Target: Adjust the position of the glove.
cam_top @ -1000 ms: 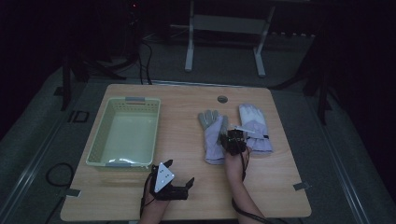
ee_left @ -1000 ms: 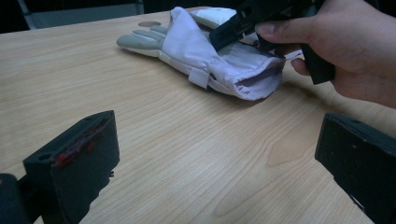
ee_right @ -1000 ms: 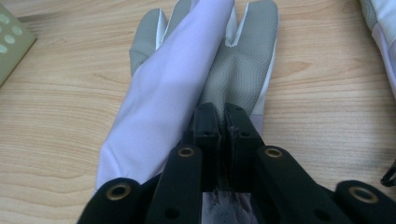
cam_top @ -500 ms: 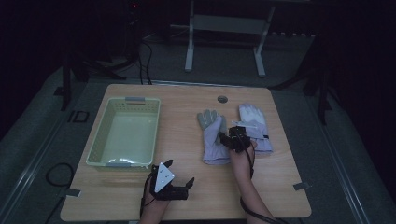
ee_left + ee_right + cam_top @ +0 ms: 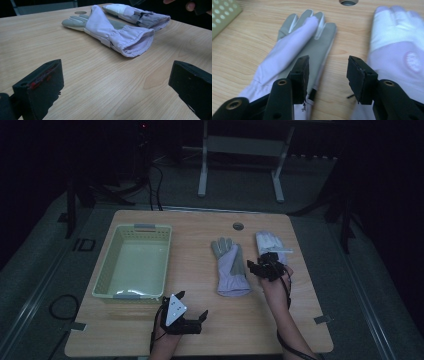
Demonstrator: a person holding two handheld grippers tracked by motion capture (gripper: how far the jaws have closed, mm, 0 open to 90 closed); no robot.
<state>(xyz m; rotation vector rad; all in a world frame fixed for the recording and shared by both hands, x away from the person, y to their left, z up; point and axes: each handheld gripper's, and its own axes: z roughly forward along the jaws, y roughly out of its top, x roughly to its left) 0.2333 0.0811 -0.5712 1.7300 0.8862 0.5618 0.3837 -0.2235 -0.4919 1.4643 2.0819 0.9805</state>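
Observation:
Two pale lilac work gloves lie side by side on the wooden table [image 5: 200, 330]. The left glove [image 5: 231, 267] [image 5: 297, 50] [image 5: 112, 30] has a grey palm and a folded flap. Fingers away from me, the right glove [image 5: 272, 245] [image 5: 402, 52] [image 5: 140, 16] lies flat. My right gripper [image 5: 265, 266] [image 5: 328, 68] hovers open low over the strip of table between the two gloves, its jaws holding nothing. Near the table's front edge my left gripper [image 5: 192, 312] [image 5: 115, 82] rests with its jaws wide open, pointing toward the gloves.
A pale green plastic basket [image 5: 102, 275] stands on the left half of the table, with nothing in it; its corner [image 5: 222, 15] shows in the right gripper view. A round cable hole [image 5: 238, 226] sits at the table's far edge. A metal stand [image 5: 240, 150] is behind the table.
My right gripper has moved to the right, from over the left glove's cuff to the gap between the gloves. The left gripper has stayed put.

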